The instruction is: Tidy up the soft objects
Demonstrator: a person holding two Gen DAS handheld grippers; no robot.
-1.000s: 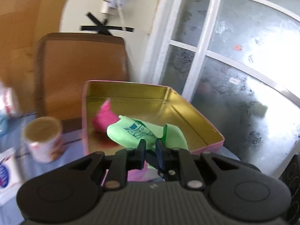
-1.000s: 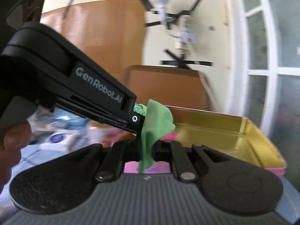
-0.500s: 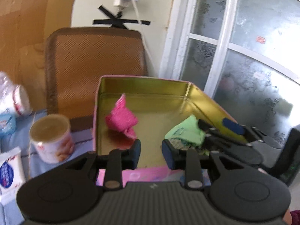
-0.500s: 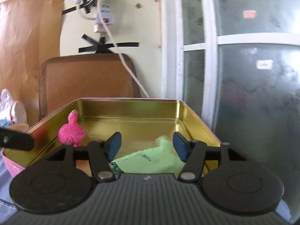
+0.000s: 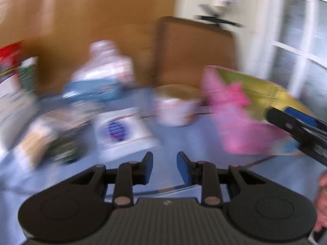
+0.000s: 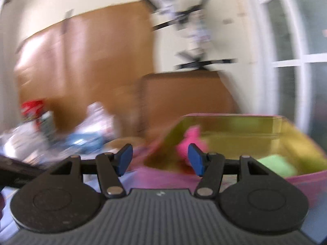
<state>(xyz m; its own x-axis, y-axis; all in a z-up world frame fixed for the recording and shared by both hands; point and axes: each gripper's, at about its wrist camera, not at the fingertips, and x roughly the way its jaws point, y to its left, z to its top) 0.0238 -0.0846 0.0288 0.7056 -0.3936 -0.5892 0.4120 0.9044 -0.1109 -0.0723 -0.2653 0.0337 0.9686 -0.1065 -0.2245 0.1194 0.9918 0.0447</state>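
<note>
The picture is blurred by motion. A pink tin (image 6: 302, 175) with a gold inside stands on the blue table. A pink soft toy (image 6: 194, 137) sits at its left end and a green cloth (image 6: 276, 164) lies loose at its near right. My right gripper (image 6: 160, 157) hovers before the tin's left corner, open wide, with nothing between its fingers. In the left wrist view the tin (image 5: 265, 94) and the toy (image 5: 237, 97) are at the right. My left gripper (image 5: 164, 163) hangs over bare tablecloth, its jaws a little apart and empty. The right gripper's fingers (image 5: 296, 128) reach in from the right.
Left of the tin stand a round can (image 5: 175, 106), a white packet with a blue logo (image 5: 122, 130), a clear plastic bottle (image 5: 102, 69) and more packets (image 5: 51, 143). A brown chair back (image 5: 194, 51) rises behind the table. A glazed door (image 6: 306, 61) is at the right.
Both grippers let go of the green cloth, which now lies in the tin. The left gripper has swung left and down toward the packets. The right view has turned left too.
</note>
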